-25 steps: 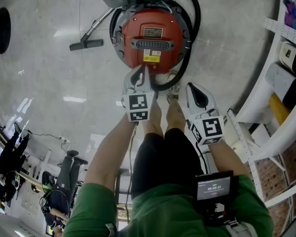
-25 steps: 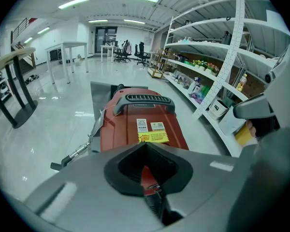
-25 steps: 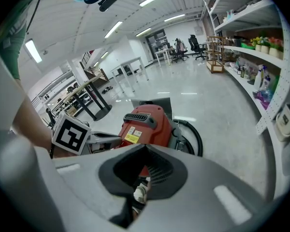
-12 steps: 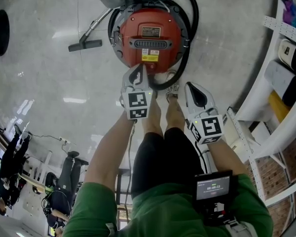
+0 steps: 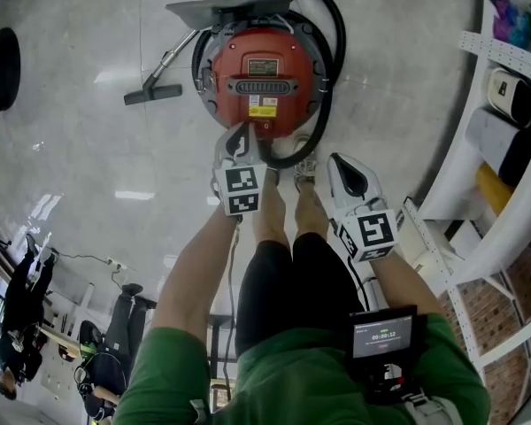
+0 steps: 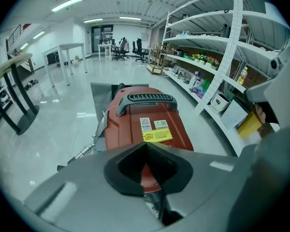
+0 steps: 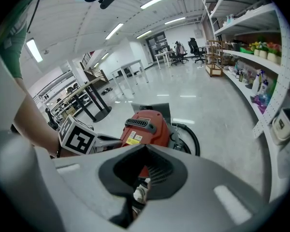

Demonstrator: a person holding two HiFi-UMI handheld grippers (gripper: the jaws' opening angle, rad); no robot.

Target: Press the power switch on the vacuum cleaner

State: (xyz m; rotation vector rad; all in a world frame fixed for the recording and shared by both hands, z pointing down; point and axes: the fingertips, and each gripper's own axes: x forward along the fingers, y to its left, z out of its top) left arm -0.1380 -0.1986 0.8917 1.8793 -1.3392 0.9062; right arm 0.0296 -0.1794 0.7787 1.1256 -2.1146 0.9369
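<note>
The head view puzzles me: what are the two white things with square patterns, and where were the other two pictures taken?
No robot here: a person standing on a shiny floor holds a hand-held gripper, a two-jaw tool, in each hand. The head view comes from a camera on the person's head, looking down. There the left hand-held gripper points at the red vacuum cleaner; the right hand-held gripper sits to its right. The patterned cubes are parts of the tools. The other two pictures come from cameras riding on each tool, looking along its jaws. Both pairs of jaws are together, holding nothing. A black hose curls round the vacuum cleaner; shelves stand at the right.
</note>
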